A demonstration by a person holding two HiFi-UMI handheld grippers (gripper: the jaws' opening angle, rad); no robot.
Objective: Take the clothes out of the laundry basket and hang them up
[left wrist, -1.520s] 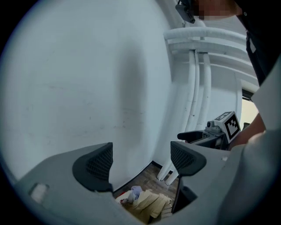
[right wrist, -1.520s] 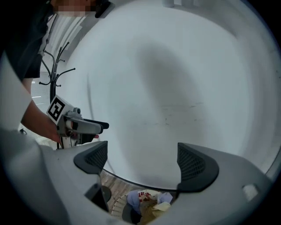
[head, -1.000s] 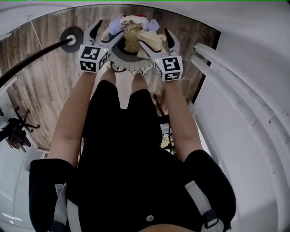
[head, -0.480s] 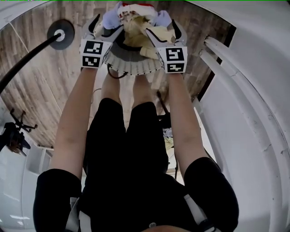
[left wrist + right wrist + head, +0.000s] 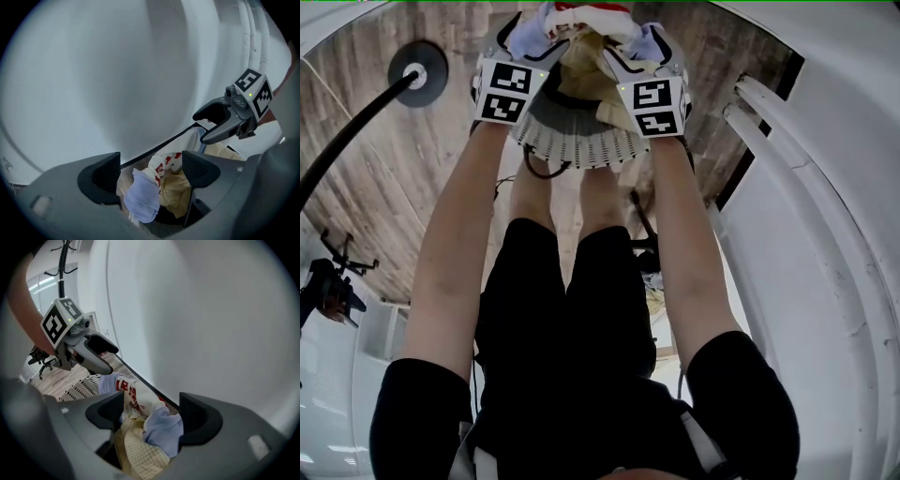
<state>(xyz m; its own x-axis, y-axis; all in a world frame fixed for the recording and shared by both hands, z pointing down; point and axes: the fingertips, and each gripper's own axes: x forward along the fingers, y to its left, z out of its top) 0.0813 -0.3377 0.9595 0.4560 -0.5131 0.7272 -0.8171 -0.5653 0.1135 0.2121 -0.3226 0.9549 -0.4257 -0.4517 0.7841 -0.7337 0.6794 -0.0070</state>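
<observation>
Left gripper (image 5: 151,172) and right gripper (image 5: 151,414) jaws stand wide, the right just closing; crumpled clothes (image 5: 581,67) lie between each pair, unpressed. Heap's axis indeterminate.

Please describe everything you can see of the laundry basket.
The basket is round and white, with a wall of thin upright slats, plastic by its look. It stands on the wood floor, before the person's legs, near a white wall. Clothes heap above its rim: a lilac piece, a white one with red print, a pale yellow checked one. The left claw and right claw reach over the heap, both open; the right one's jaws have just been closing, with cloth between them.
</observation>
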